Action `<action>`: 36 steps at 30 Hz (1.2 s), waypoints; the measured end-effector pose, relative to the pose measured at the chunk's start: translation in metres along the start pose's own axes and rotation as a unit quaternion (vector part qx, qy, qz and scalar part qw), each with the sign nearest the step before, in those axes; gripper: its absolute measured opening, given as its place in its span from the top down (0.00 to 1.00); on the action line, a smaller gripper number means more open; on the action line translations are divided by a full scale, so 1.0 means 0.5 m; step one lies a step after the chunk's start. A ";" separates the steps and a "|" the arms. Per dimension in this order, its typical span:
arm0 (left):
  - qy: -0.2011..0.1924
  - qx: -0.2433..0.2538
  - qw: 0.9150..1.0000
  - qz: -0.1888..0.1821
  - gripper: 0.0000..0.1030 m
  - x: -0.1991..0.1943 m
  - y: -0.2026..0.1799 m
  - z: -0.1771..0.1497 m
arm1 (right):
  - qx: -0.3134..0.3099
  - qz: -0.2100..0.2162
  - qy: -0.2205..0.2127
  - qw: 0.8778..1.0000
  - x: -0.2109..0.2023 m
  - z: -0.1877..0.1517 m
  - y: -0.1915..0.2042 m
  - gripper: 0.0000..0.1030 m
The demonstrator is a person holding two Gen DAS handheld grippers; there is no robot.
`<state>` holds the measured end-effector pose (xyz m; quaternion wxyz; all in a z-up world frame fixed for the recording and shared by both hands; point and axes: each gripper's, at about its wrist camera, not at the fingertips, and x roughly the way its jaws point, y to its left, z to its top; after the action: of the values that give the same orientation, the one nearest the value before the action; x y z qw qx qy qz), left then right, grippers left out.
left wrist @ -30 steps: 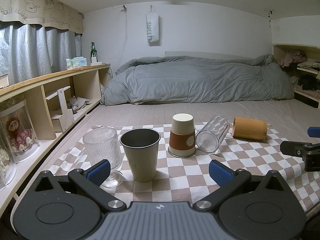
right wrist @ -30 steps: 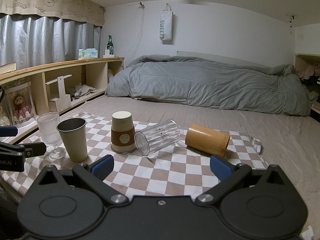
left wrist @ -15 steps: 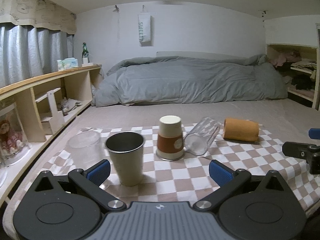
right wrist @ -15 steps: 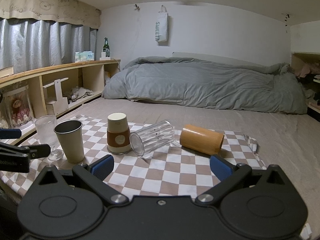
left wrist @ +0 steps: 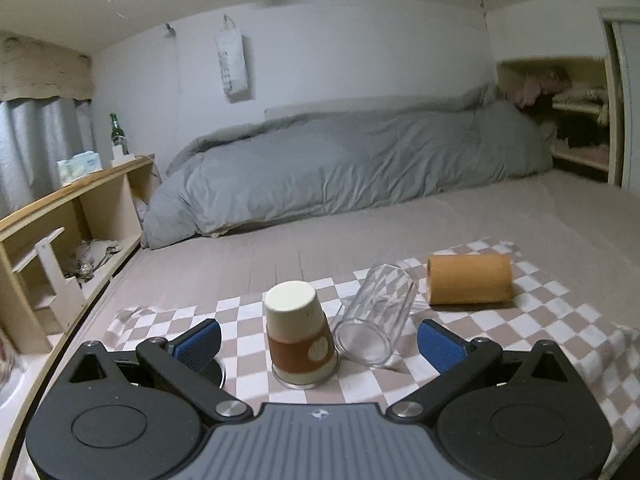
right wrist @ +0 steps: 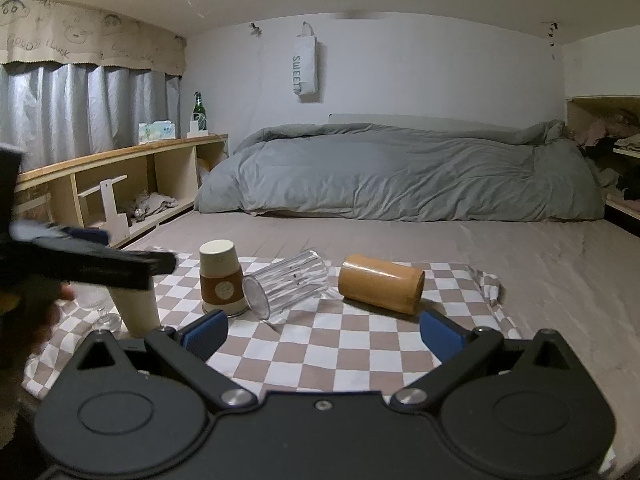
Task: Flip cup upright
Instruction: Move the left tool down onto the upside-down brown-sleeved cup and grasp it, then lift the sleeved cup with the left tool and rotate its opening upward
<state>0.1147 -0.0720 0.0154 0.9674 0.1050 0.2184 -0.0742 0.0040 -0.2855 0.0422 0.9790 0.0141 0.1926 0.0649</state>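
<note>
A paper cup with a brown sleeve (left wrist: 298,338) stands upside down on the checkered cloth (left wrist: 500,344); it also shows in the right wrist view (right wrist: 222,276). A clear ribbed glass (left wrist: 374,316) lies on its side just right of it, and shows again (right wrist: 286,286). A wooden cup (left wrist: 470,284) lies on its side farther right, seen too (right wrist: 380,284). My left gripper (left wrist: 318,346) is open, raised, with the paper cup between its fingers' line. My right gripper (right wrist: 322,330) is open and empty, short of the glass. The left gripper (right wrist: 100,264) shows blurred in the right view.
A metal cup (right wrist: 136,308) and a stemmed glass (right wrist: 98,308) stand upright at the cloth's left end, partly hidden by the left gripper. A wooden shelf unit (right wrist: 120,184) runs along the left. A grey duvet (right wrist: 400,176) lies across the bed behind.
My left gripper has risen and moved right and forward, over the metal cup toward the paper cup. The right gripper has shifted a little closer to the cups.
</note>
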 end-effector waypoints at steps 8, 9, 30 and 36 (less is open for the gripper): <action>0.068 -0.025 0.997 0.036 0.09 0.176 0.030 0.056 | 0.017 0.005 -0.006 1.000 -0.014 0.001 -0.022 0.00; 0.080 -0.032 0.996 0.035 0.10 0.195 0.035 0.059 | 0.018 0.005 -0.006 1.000 -0.014 0.001 -0.024 0.00; 0.137 -0.007 0.990 0.018 0.43 0.240 0.031 0.033 | 0.043 0.010 -0.010 0.999 -0.037 0.000 -0.057 0.00; 0.130 0.031 0.991 0.005 0.44 0.158 -0.006 0.003 | 0.047 0.011 -0.014 0.999 -0.042 0.000 -0.063 0.00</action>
<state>0.1854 -0.0832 -0.0186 0.9275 0.1448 0.3392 -0.0617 -0.0115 -0.3194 0.0483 0.9792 0.0632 0.1814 0.0660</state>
